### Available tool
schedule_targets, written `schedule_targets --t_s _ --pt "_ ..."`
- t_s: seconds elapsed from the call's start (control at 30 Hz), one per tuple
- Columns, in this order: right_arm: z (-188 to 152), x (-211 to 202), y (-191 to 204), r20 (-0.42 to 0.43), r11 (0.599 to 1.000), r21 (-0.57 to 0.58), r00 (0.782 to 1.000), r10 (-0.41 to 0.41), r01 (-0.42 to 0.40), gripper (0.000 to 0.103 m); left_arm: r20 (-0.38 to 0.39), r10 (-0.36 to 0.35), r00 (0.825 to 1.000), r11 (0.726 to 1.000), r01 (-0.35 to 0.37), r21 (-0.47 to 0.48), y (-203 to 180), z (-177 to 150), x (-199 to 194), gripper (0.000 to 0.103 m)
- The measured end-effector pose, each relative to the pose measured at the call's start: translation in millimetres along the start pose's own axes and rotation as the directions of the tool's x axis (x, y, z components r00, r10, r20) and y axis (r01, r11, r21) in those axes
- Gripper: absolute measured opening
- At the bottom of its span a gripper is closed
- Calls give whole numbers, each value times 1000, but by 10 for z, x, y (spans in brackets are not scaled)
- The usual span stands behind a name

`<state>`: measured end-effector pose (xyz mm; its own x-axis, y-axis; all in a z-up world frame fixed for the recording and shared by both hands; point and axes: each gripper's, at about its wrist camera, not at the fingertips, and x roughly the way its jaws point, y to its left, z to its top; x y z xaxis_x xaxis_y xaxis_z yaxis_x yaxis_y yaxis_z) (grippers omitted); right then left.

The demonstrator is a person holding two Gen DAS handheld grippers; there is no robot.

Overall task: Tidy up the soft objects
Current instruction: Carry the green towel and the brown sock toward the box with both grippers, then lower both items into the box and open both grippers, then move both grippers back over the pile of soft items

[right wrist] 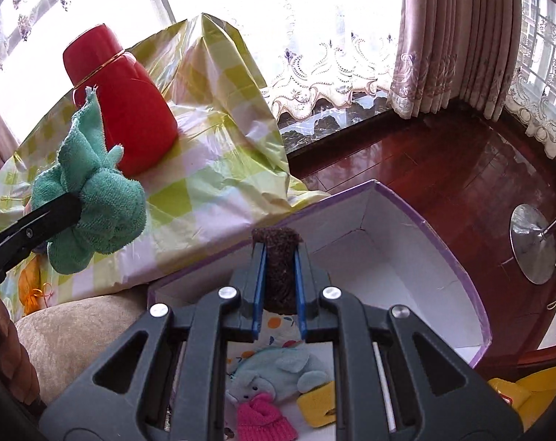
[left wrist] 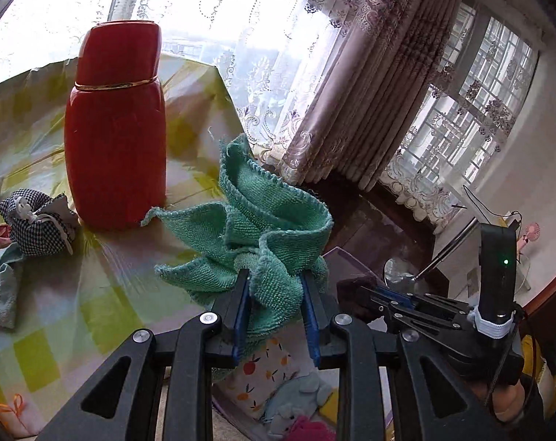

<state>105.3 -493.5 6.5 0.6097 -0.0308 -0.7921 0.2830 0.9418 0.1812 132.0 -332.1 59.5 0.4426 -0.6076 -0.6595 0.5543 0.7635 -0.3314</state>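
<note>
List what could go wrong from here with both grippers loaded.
1. The green towel hangs loose from the left gripper, close to the red bottle; a swing might tip it.
2. The right gripper pinches a small brown piece above the white box; an early release could miss it.

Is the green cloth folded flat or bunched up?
Bunched up. The green cloth is crumpled between the left gripper fingers, corners sticking out, held in the air.

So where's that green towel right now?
The green towel is bunched up in the left claw, held in the air just right of the red bottle, above the edge of the checkered tablecloth.
</note>
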Motion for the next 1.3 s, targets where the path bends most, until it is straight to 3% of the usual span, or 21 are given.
schedule_targets --t_s 0.1,0.17,0.3,0.67,0.93,1.1,1.3 --pt "5 -26 -102 4 1000 18 1000 -12 12 19 -35 -41 999 999 42 29 -152 53 158 29" --pt "3 -22 -154 6 999 29 1000 -22 22 21 -61 -72 996 996 75 45 -224 88 264 37" --pt "0 -7 -230 0 999 39 999 -36 36 24 -69 -68 995 997 70 23 -185 100 299 44" --pt "-24 -53 -281 -16 997 58 999 -43 44 34 -30 -29 999 999 28 -15 -15 36 96 46" --pt "72 -221 -329 27 994 74 996 -83 80 61 34 26 999 999 -24 -46 216 -56 -220 51" --pt "132 -334 -310 48 992 79 993 -104 100 63 55 65 996 992 -59 -109 494 -181 -433 52" --pt "82 -299 98 47 999 -9 998 -34 34 63 83 115 990 972 -95 -213 826 -344 -698 52"
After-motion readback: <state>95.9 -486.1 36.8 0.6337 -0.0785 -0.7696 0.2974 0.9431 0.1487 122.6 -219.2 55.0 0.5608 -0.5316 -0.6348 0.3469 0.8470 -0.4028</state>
